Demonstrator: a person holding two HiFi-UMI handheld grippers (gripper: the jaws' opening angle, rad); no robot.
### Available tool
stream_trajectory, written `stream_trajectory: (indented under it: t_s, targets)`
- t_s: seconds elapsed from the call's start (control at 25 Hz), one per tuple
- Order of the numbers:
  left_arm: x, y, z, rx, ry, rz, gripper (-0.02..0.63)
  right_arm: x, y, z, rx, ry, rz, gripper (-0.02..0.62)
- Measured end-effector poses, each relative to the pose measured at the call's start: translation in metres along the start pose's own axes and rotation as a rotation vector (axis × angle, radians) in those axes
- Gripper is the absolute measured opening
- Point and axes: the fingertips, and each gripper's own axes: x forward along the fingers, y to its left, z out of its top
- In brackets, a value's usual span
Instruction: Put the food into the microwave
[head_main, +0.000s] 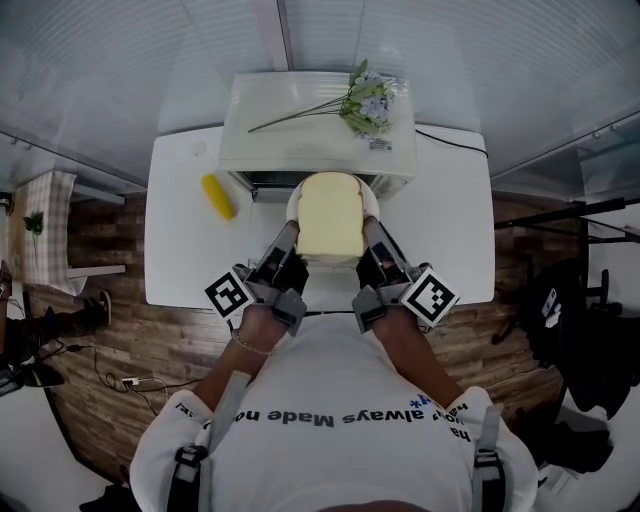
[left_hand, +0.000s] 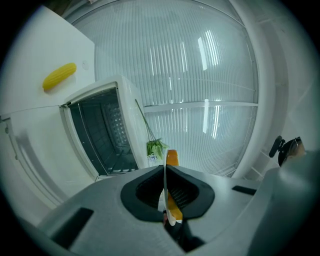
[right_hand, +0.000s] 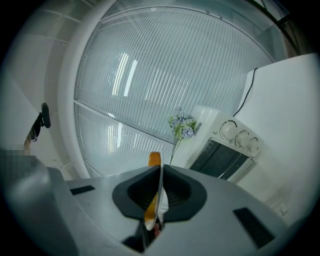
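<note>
While left gripper (head_main: 290, 240) and right gripper (head_main: 371, 236) jaws pinch its rim, a round plate (head_main: 327, 260) bears square bread (head_main: 330, 215).

A white table (head_main: 170, 220) stands against a far wall of ribbed translucent panels (head_main: 120, 70), which catch bright streaks of light (left_hand: 206, 45). The floor (head_main: 110, 350) is brown wood planking. At the left sits a small stand under a chequered cloth (head_main: 48, 215). Dark equipment (head_main: 565, 310) crowds the right, and cables (head_main: 95, 372) trail over the near-left floor.

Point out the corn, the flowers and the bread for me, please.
corn (head_main: 218, 196), head view, middle of the cob
flowers (head_main: 368, 106), head view, on the blossoms
bread (head_main: 330, 216), head view, centre of the slice
</note>
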Motion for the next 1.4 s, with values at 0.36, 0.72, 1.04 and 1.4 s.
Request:
stream_trajectory:
  t_s: [0.36, 0.72, 1.04, 1.4]
  targets:
    - [-0.009, 0.035, -0.003, -0.043, 0.014, 0.057, 0.018, 0.002, -0.027, -0.019, 0.017, 0.036, -0.056, 0.025]
    - [-0.009, 0.071, -0.004, -0.042, 0.045, 0.096, 0.018, 0.009, -0.062, -0.032, 0.028, 0.056, -0.091, 0.025]
    - [0.0, 0.105, -0.004, -0.037, 0.081, 0.127, 0.018, 0.019, -0.1, -0.037, 0.038, 0.065, -0.137, 0.025]
    - [0.011, 0.148, 0.003, -0.038, 0.08, 0.152, 0.018, 0.036, -0.144, -0.046, 0.079, 0.071, -0.186, 0.025]
